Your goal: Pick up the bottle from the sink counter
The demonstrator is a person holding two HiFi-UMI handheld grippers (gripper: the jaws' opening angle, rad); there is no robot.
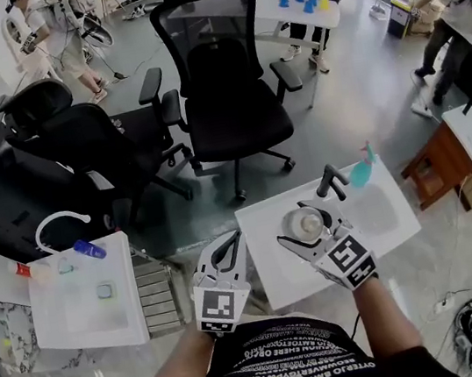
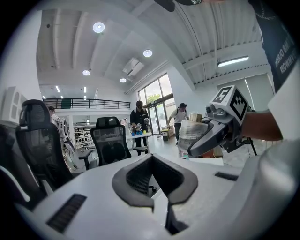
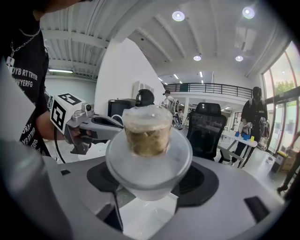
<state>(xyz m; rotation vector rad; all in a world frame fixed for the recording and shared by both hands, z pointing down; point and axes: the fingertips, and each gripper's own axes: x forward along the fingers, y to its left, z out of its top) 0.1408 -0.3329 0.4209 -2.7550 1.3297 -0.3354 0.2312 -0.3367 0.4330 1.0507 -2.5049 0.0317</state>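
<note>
A clear plastic bottle with yellowish contents is clamped in my right gripper, which holds it above a small white table. In the right gripper view the bottle fills the middle, its end toward the camera, pinched between the dark pads. My left gripper hovers just left of that table, jaws together and empty. The left gripper view shows its pads meeting, with the bottle and the right gripper at the right.
A white sink counter with a curved white faucet and a blue bottle stands at the left. A teal spray bottle rests on the small table. Black office chairs stand ahead, and people are in the background.
</note>
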